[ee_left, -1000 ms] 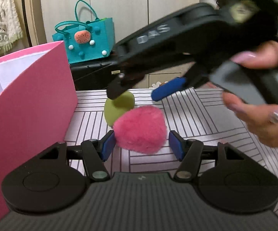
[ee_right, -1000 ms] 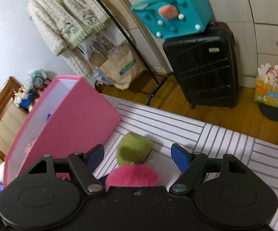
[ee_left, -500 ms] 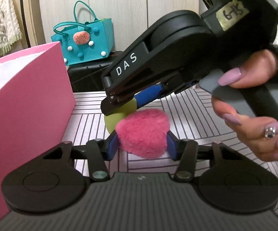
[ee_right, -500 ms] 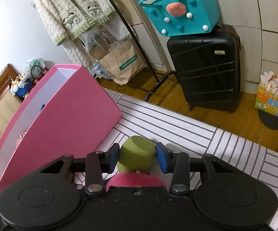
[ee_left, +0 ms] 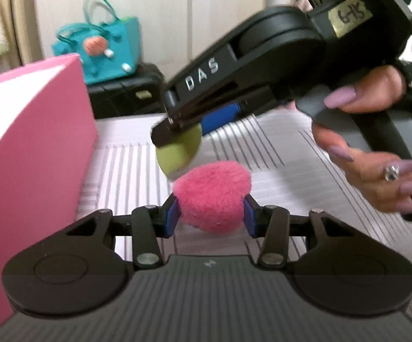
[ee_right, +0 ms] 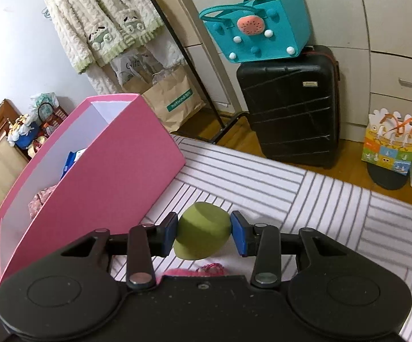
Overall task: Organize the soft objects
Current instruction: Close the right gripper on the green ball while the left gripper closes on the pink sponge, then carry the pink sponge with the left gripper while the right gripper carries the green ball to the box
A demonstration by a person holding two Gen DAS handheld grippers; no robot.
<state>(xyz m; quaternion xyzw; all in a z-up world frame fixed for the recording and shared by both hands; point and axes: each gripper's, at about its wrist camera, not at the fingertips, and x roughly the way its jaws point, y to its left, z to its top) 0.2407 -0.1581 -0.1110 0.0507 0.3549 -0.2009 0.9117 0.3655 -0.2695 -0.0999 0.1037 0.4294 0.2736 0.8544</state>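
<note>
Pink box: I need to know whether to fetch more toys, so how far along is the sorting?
Some items already lie in the pink box. In hand: left gripper closing on the pink pompom, right gripper holding the green sponge. Both remain outside the box.

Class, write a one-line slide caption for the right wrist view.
Right tongs grip a green sponge above the striped cloth, beside the pink box.

Fluffy pink pompom (ee_left: 212, 196) beside smooth green egg-shaped sponge (ee_right: 203, 235), apparently lifted.
</note>
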